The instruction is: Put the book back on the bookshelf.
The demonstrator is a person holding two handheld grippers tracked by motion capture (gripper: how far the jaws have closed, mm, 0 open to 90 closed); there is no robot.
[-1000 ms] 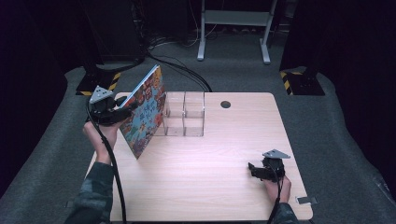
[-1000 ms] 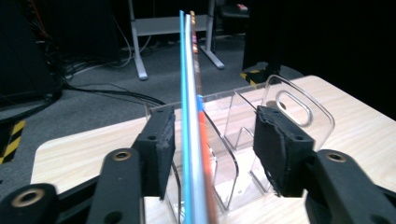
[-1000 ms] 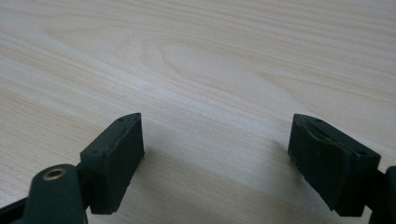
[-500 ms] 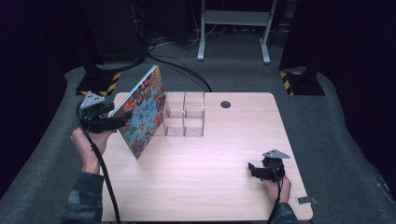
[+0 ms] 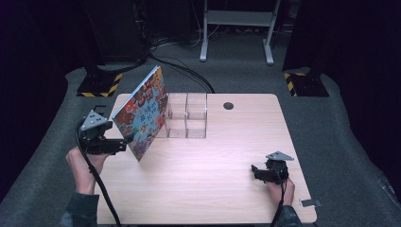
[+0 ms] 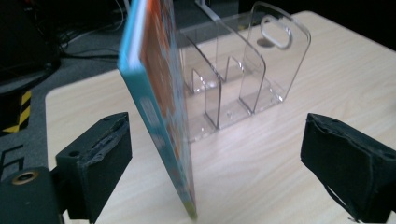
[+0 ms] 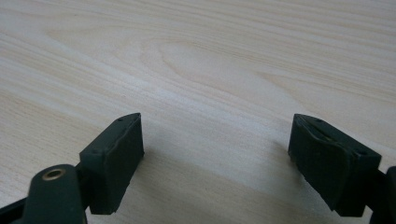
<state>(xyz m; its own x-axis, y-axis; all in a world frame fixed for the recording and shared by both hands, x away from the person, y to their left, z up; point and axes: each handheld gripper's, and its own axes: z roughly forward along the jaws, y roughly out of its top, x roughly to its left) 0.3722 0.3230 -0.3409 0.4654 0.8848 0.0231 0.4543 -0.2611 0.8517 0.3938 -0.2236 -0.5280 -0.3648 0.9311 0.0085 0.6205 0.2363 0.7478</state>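
Note:
A colourful picture book [image 5: 142, 116] stands on its lower edge on the wooden table [image 5: 222, 156] and leans back against a clear acrylic divider rack [image 5: 187, 116]. My left gripper [image 5: 125, 142] sits just left of the book near the table's left edge. Its jaws have just been opening. In the left gripper view the book [image 6: 161, 116] rises between the wide-apart pads [image 6: 105, 156], which do not touch it, with the rack [image 6: 243, 70] behind. My right gripper [image 5: 255, 171] rests open at the front right, over bare wood [image 7: 215, 70].
A round cable hole [image 5: 228, 105] lies behind the rack on the right. Beyond the table, cables, a metal stand [image 5: 236, 28] and yellow-black striped bases [image 5: 99, 85] sit on the grey floor. A small metal tab [image 5: 307, 202] lies at the front right corner.
My left gripper has let go of the book, opened wide and drawn back to the left. The book stays leaning on the rack. The right gripper has not moved.

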